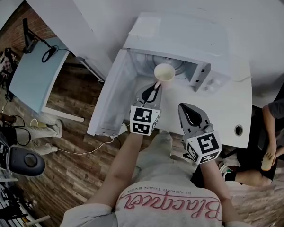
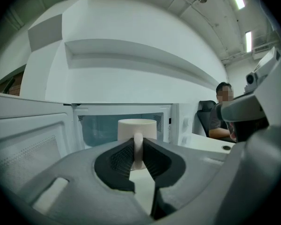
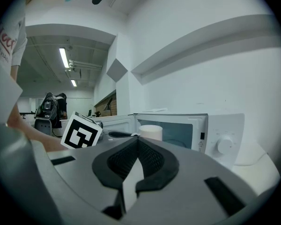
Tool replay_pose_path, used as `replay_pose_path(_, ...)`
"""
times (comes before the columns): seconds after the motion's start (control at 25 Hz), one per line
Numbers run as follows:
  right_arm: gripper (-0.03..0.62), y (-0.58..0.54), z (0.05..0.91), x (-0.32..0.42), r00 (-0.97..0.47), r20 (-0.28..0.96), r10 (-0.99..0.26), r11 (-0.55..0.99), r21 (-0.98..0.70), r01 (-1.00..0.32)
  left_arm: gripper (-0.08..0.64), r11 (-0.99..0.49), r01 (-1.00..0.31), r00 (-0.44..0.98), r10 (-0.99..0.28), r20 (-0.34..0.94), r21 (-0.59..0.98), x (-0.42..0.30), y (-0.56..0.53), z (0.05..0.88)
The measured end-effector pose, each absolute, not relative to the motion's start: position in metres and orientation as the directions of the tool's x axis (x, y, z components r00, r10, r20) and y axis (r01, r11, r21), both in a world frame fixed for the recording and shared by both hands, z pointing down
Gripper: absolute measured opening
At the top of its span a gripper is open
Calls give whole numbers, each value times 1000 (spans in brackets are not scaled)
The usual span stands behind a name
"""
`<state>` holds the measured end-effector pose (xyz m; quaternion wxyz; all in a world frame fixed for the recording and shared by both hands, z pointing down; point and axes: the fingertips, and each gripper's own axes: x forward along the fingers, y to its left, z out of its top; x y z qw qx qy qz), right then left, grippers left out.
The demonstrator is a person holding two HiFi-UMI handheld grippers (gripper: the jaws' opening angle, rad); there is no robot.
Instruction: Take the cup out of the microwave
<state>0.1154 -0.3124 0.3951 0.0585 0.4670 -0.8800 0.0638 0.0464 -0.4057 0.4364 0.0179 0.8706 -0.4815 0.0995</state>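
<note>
A cream cup [image 1: 164, 73] is at the mouth of the open white microwave [image 1: 189, 41], and its rim faces up. My left gripper [image 1: 155, 87] is shut on the cup's handle. In the left gripper view the handle [image 2: 137, 150] stands upright between the dark pads [image 2: 116, 159], with the cup body [image 2: 137, 128] behind them and the cavity behind that. My right gripper [image 1: 186, 109] hangs to the right, in front of the control panel. It [image 3: 136, 143] is shut with nothing in it. From there I see the cup [image 3: 151, 132] to the left of the microwave [image 3: 192, 130].
The microwave door [image 1: 111, 96] hangs open to the left, beside my left arm. The white table [image 1: 232, 103] has a round cable hole [image 1: 239, 130] near its front edge. A person [image 1: 274, 126] sits at the right. A light blue table [image 1: 38, 74] stands at the far left.
</note>
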Motion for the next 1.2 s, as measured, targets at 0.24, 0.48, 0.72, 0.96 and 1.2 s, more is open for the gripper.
replay_pose_path(0.24,9,-305,387,113,-563,148,-813,562,-51,-825,44,-548,-833,532,-831,163,-73,49,-390,414)
replay_pose_path(0.48,9,-304,380,115,-550,130,-825,549,-46,-834,44,-556,-828,543,-827,146,-67,51,-377,395)
replay_pose_path(0.72,9,-305,375,117,-539,120,-834,539,-37,-841,44,-554,-830,543,-828,138,-61,52,-371,383)
replay_pose_path(0.96,9,-306,368,118,-530,103,-842,528,-48,-848,44,-555,-830,546,-829,119,-54,50,-366,372)
replay_pose_path(1.2,9,-313,359,115,-522,93,-848,520,-47,-853,44,-573,-817,563,-817,124,-66,49,-364,366)
